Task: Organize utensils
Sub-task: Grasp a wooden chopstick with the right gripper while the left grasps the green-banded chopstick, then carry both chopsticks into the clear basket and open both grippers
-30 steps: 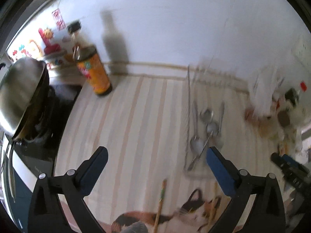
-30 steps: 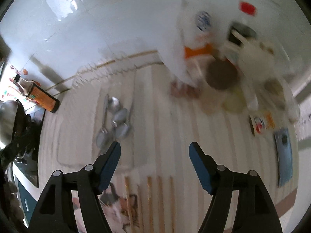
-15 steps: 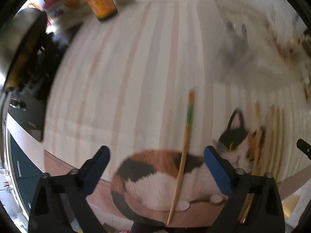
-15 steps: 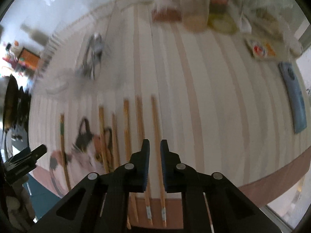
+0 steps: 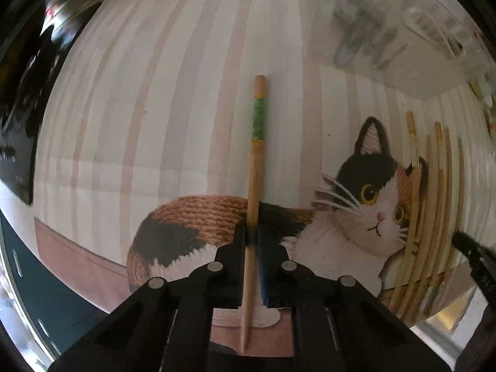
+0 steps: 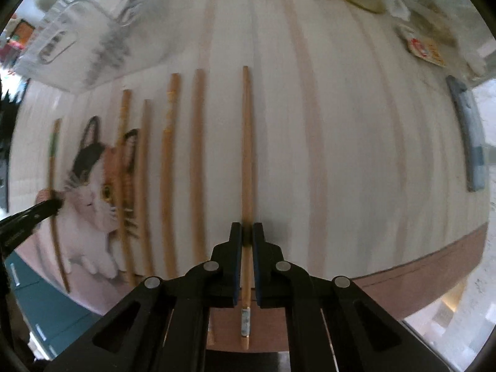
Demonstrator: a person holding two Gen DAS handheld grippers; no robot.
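At the near edge of the striped mat [image 5: 192, 99], both grippers have dropped from a high look-over to the surface and clamped, each onto one chopstick. A second ago both sets of jaws stood wide, well above the mat, nothing between them; now the left gripper [image 5: 251, 238] is pinching the green-wrapped chopstick [image 5: 256, 161] low on its shaft, jaws pressed together around it, the pointed tip running back under the gripper toward the mat's near edge. The right gripper [image 6: 247, 235] is pinched the same way on the plain chopstick [image 6: 246, 142] at the right end of the row, the metal-tipped end poking out behind the pads. Both sticks lie flat on the mat, not lifted. Between the two, the other chopsticks [image 6: 169, 170] lie roughly parallel along the near edge, partly over the cat print [image 5: 365, 198], none touched. Toward the mat's far side, a clear tray [image 6: 62, 40] with spoons [image 5: 356, 43] in it, blurred in both views. Read: the grasp step looks done on both sides at once, outer sticks first; next call is probably a lift and carry to the tray, my guess. Risk: thin round sticks gripped near one end could swing or slip when raised. Most of the sorting remains.
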